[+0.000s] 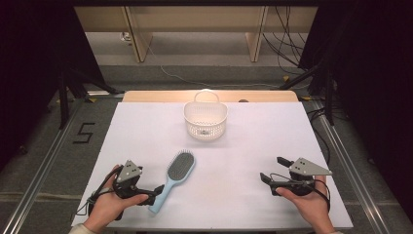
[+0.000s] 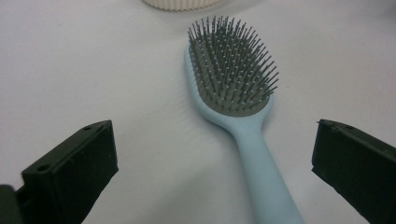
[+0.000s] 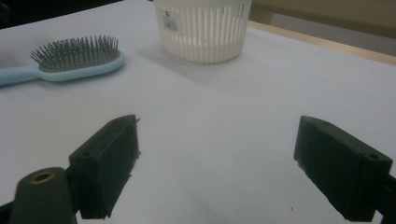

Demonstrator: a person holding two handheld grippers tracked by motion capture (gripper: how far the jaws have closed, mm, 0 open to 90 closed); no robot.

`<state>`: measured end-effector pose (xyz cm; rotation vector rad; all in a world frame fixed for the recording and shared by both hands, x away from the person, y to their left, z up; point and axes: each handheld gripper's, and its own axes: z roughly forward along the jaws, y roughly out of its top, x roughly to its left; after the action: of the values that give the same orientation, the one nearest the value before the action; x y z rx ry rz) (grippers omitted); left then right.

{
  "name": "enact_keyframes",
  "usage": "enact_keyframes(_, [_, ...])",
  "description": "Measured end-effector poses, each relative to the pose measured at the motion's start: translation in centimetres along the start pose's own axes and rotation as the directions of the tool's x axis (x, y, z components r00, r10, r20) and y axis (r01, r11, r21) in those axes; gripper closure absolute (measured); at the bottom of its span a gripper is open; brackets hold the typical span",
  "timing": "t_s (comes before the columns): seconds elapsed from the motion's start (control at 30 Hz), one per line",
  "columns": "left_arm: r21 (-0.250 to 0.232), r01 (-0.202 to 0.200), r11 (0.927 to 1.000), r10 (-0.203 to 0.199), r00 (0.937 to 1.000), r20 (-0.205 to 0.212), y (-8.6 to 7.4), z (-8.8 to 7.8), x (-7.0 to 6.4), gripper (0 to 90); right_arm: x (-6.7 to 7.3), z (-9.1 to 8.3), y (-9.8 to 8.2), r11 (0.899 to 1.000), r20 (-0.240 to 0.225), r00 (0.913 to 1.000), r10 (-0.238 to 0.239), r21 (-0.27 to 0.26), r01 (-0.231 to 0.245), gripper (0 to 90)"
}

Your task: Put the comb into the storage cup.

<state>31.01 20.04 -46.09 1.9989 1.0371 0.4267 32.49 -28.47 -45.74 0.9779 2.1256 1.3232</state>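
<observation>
A light blue hairbrush [image 1: 178, 168] with grey bristles lies bristles-up on the white table [image 1: 243, 141], left of centre, its handle pointing toward the near edge. My left gripper [image 1: 152, 194] is open at the handle's end. In the left gripper view the handle [image 2: 264, 168] runs up between the wide-apart jaws of that gripper [image 2: 214, 130], untouched, with the bristle head [image 2: 232, 70] ahead. My right gripper [image 1: 273, 169] is open above bare table at the near right, holding nothing. In its own view the right gripper [image 3: 218, 126] faces the brush [image 3: 77, 58] and the white basket [image 3: 203, 28].
A white slotted basket [image 1: 206, 120] with a handle stands at the table's far centre; its base edge [image 2: 180, 3] shows at the top of the left gripper view. A wooden strip [image 1: 146, 96] runs along the far edge. Metal rails and cables flank the table.
</observation>
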Motion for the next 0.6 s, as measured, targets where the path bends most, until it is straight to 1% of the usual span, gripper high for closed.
enact_keyframes(0.03, [0.009, -0.001, 1.0, 0.001, 1.0, -0.002, 0.1, 0.1, -0.2, 0.0, 0.0, 0.0, 0.0, 1.0, 0.002, 1.0, 0.001, 0.003, -0.001, 14.8])
enact_keyframes(0.07, [0.038, -0.01, 0.9992, 0.01, 0.9999, 0.005, 0.3, 0.3, -0.6, 0.0, 0.0, 0.0, 0.0, 1.0, 0.004, 1.0, 0.005, 0.003, -0.005, 14.9])
enact_keyframes(0.1, [0.051, -0.013, 0.9986, 0.013, 0.9999, 0.008, 0.3, 0.5, -0.9, 0.0, 0.0, 0.0, -0.1, 1.0, 0.007, 1.0, 0.006, 0.007, -0.006, 14.9])
enact_keyframes(0.13, [0.06, -0.023, 0.9979, 0.022, 0.9997, 0.012, 0.4, 0.7, -1.1, 0.0, -0.1, 0.1, -0.1, 1.0, 0.008, 0.9999, 0.008, 0.008, -0.008, 14.9])
enact_keyframes(0.17, [0.06, -0.023, 0.9979, 0.022, 0.9997, 0.012, 0.4, 0.7, -1.1, 0.0, -0.1, 0.1, -0.1, 1.0, 0.008, 0.9999, 0.01, 0.007, -0.01, 14.9])
enact_keyframes(0.2, [0.082, -0.034, 0.996, 0.033, 0.9994, 0.008, 0.6, 0.9, -1.4, 0.1, -0.1, 0.1, -0.1, 1.0, 0.01, 0.9999, 0.009, 0.007, -0.009, 15.0])
enact_keyframes(0.23, [0.093, -0.036, 0.995, 0.035, 0.9994, 0.005, 0.6, 1.1, -1.6, 0.1, -0.1, 0.1, -0.1, 1.0, 0.01, 0.9999, 0.009, 0.007, -0.009, 15.0])
enact_keyframes(0.27, [0.104, -0.035, 0.994, 0.035, 0.9994, 0.001, 0.8, 1.3, -1.8, 3.2, -0.1, 0.1, -0.1, 1.0, 0.01, 0.9999, 0.011, 0.008, -0.011, 15.0])
enact_keyframes(0.3, [0.111, -0.033, 0.9933, 0.034, 0.9994, -0.007, 0.9, 1.5, -1.9, 3.2, -0.1, 0.1, -0.1, 1.0, 0.01, 0.9999, 0.011, 0.008, -0.011, 15.0])
enact_keyframes(0.33, [0.142, -0.031, 0.9894, 0.034, 0.9993, -0.017, 1.0, 1.8, -2.1, 5.4, -0.1, 0.1, -0.1, 1.0, 0.01, 0.9999, 0.011, 0.008, -0.011, 15.1])
enact_keyframes(0.37, [0.163, -0.037, 0.986, 0.04, 0.999, -0.019, 1.1, 2.1, -2.1, 7.1, -0.1, 0.1, -0.1, 1.0, 0.01, 0.9999, 0.012, 0.007, -0.012, 15.1])
enact_keyframes(0.4, [0.176, -0.035, 0.9839, 0.039, 0.9991, -0.018, 1.1, 2.4, -2.2, 7.7, -0.1, 0.0, -0.1, 1.0, 0.009, 0.9999, 0.013, 0.006, -0.013, 15.2])
enact_keyframes(0.43, [0.201, -0.028, 0.9792, 0.033, 0.9992, -0.022, 1.2, 2.8, -2.3, 9.3, -0.1, 0.0, -0.1, 1.0, 0.01, 0.9999, 0.013, 0.006, -0.013, 15.2])
enact_keyframes(0.47, [0.22, -0.037, 0.9748, 0.044, 0.9986, -0.028, 1.2, 3.1, -2.4, 12.0, -0.1, 0.0, -0.1, 1.0, 0.01, 0.9999, 0.012, 0.005, -0.012, 15.2])
enact_keyframes(0.5, [0.245, -0.032, 0.9691, 0.041, 0.9987, -0.032, 1.4, 3.6, -2.5, 14.0, -0.1, 0.0, -0.1, 1.0, 0.01, 0.9998, 0.015, 0.004, -0.015, 15.2])
enact_keyframes(0.53, [0.245, -0.032, 0.9691, 0.041, 0.9987, -0.032, 1.4, 3.6, -2.5, 14.5, -0.1, 0.0, -0.1, 1.0, 0.01, 0.9999, 0.014, 0.004, -0.014, 15.2])
enact_keyframes(0.6, [0.271, -0.031, 0.962, 0.041, 0.9987, -0.031, 1.7, 4.1, -2.6, 15.0, -0.1, 0.1, -0.1, 1.0, 0.009, 0.9998, 0.015, 0.004, -0.015, 15.3])
